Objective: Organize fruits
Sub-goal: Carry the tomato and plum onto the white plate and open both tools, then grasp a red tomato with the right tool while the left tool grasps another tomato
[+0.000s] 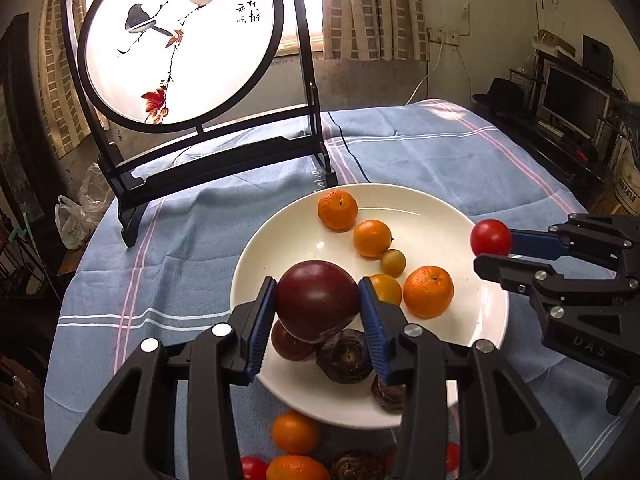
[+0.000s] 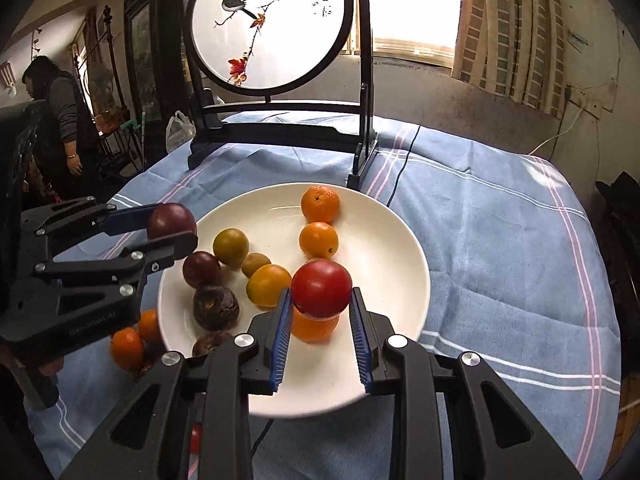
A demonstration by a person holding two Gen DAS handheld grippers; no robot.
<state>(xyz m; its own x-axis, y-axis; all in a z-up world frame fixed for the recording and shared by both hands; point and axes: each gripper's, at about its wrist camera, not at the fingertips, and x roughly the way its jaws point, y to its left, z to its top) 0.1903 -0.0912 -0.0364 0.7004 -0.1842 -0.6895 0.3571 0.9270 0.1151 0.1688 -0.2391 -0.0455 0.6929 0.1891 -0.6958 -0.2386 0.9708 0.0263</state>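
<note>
A white plate point(image 1: 452, 216) point(image 2: 384, 240) on the blue cloth holds several oranges, yellowish fruits, a dark purple fruit point(image 2: 201, 269) and brown water chestnuts point(image 1: 345, 355) point(image 2: 216, 307). My left gripper point(image 1: 318, 306) point(image 2: 172, 226) is shut on a dark purple plum point(image 1: 317, 300) point(image 2: 171, 220), held above the plate's near left part. My right gripper point(image 2: 320, 306) point(image 1: 494, 246) is shut on a red tomato point(image 2: 321, 288) point(image 1: 491, 237), held over the plate's right side.
A black-framed round bird screen point(image 1: 180, 40) point(image 2: 268, 20) stands at the back of the table. More oranges point(image 1: 295, 432) point(image 2: 127, 348), tomatoes and a chestnut lie on the cloth near the plate's front. A person point(image 2: 60, 120) stands at the far left. A cable point(image 1: 352, 156) runs across the cloth.
</note>
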